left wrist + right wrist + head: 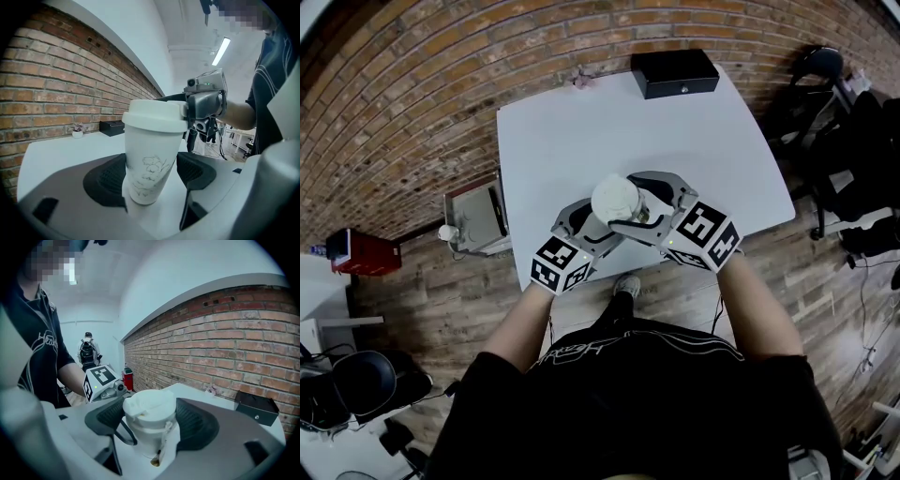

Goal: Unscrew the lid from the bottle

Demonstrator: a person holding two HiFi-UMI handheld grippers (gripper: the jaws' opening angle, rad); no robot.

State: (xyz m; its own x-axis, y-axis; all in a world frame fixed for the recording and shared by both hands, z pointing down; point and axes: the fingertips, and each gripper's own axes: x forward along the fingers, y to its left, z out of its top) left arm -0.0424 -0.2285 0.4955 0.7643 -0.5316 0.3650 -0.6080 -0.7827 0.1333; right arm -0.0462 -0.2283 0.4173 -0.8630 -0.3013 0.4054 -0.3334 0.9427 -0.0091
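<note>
A white bottle [149, 159] with a faint flower drawing stands upright between the two black pads of my left gripper [150, 176], which press on its lower body. Its white lid [149, 406] has a flip tab on top and sits between the pads of my right gripper [150, 420], which close on it from both sides. In the head view the lid [615, 198] shows over the white table's [581, 131] near edge, with the left gripper [591, 220] and the right gripper [649, 208] meeting around it. The bottle's base is hidden from above.
A black box [675, 72] lies at the table's far edge, with a small plant pot [581, 80] to its left. A low cabinet [473, 220] stands left of the table and black chairs [820, 66] to the right. Behind is a brick wall.
</note>
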